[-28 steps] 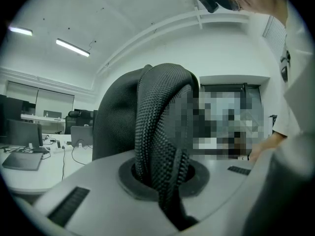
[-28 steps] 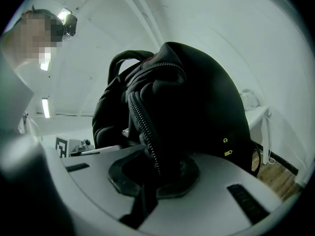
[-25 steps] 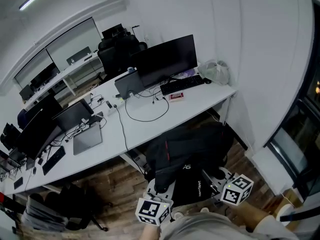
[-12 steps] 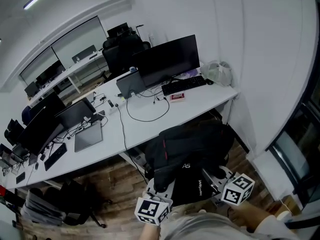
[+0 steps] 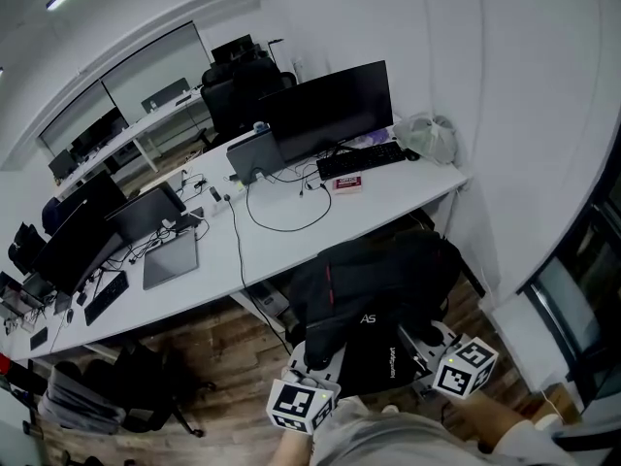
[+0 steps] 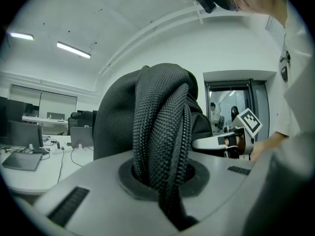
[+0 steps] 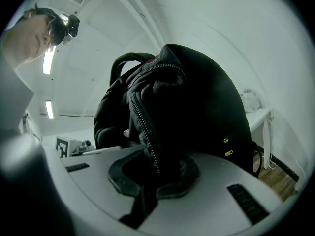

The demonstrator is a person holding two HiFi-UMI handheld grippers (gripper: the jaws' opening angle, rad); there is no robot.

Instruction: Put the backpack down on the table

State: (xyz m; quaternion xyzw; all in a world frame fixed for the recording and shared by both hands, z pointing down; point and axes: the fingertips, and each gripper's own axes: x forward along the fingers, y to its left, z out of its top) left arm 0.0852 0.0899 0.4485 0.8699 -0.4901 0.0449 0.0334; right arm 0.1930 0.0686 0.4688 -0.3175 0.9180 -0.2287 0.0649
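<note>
Backpack (image 5: 374,294), black, is held up beside the white counter (image 5: 398,194), left gripper (image 5: 314,360) pinching its woven strap (image 6: 160,132) and right gripper (image 5: 424,341) pinching its zippered edge (image 7: 147,132).

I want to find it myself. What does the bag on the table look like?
Find the long white table and its biggest black monitor. Past the black keyboard, at the table's end by the wall, sits the bag. It is pale and crumpled; its neighbours are dark and hard-edged.
</note>
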